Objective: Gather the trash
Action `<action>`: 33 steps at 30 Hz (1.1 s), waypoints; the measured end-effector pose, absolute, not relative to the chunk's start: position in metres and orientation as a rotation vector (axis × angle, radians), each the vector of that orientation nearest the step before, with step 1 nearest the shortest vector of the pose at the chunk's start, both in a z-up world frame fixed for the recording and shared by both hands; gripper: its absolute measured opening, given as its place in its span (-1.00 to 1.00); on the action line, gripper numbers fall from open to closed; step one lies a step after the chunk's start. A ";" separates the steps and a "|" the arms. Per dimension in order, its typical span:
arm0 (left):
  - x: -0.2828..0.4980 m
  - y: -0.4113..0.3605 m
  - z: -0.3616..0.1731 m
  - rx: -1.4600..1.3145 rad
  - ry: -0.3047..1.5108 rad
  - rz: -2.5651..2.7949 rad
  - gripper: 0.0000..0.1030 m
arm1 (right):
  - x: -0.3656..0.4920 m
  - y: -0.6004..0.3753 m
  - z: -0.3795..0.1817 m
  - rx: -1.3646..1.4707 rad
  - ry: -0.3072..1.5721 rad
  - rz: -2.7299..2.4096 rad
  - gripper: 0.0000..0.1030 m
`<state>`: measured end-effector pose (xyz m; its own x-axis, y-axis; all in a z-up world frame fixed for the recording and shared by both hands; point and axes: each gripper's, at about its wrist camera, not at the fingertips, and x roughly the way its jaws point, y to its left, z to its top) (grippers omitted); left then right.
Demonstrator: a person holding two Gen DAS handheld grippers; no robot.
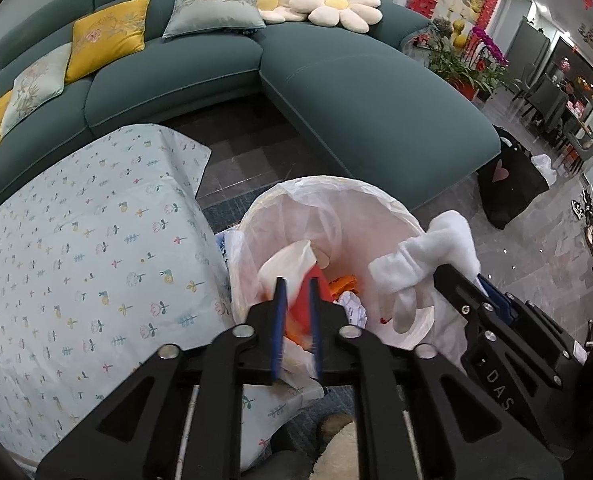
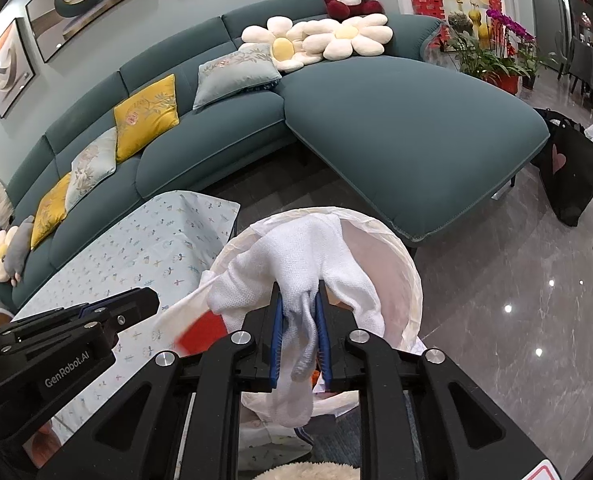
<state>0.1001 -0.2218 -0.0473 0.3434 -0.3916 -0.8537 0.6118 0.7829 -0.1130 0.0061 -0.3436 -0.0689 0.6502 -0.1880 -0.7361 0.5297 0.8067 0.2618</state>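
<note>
A round bin (image 1: 376, 200) lined with a white bag stands beside the table, with orange and white scraps inside. My left gripper (image 1: 297, 280) hangs over its mouth, blue pads a little apart, a red-and-white wrapper (image 1: 302, 312) loose between them. The same wrapper (image 2: 204, 330) looks blurred below the left gripper (image 2: 148, 300) in the right wrist view. My right gripper (image 2: 301, 294) is shut on a white cloth (image 2: 296, 248) that drapes over the bin's rim (image 2: 396, 240). From the left wrist view, that right gripper (image 1: 462, 276) and cloth (image 1: 428, 248) sit at the bin's right side.
A table under a floral cloth (image 1: 76, 260) lies left of the bin. A teal corner sofa (image 1: 356, 100) with cushions runs behind. A black bag (image 1: 512, 188) stands on the glossy floor (image 2: 516, 320) to the right. Something cream and furry (image 1: 336, 452) sits below the grippers.
</note>
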 end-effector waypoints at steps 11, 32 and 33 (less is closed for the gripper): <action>0.103 -0.212 -0.051 0.239 1.027 -0.625 -0.41 | 0.011 -0.337 -0.071 0.476 0.770 -0.422 -0.55; 0.113 -0.185 -0.049 0.200 1.024 -0.562 -0.23 | 0.023 -0.320 -0.058 0.417 0.763 -0.400 -0.23; 0.113 -0.184 -0.048 0.199 1.023 -0.562 -0.23 | 0.023 -0.319 -0.057 0.414 0.763 -0.400 -0.22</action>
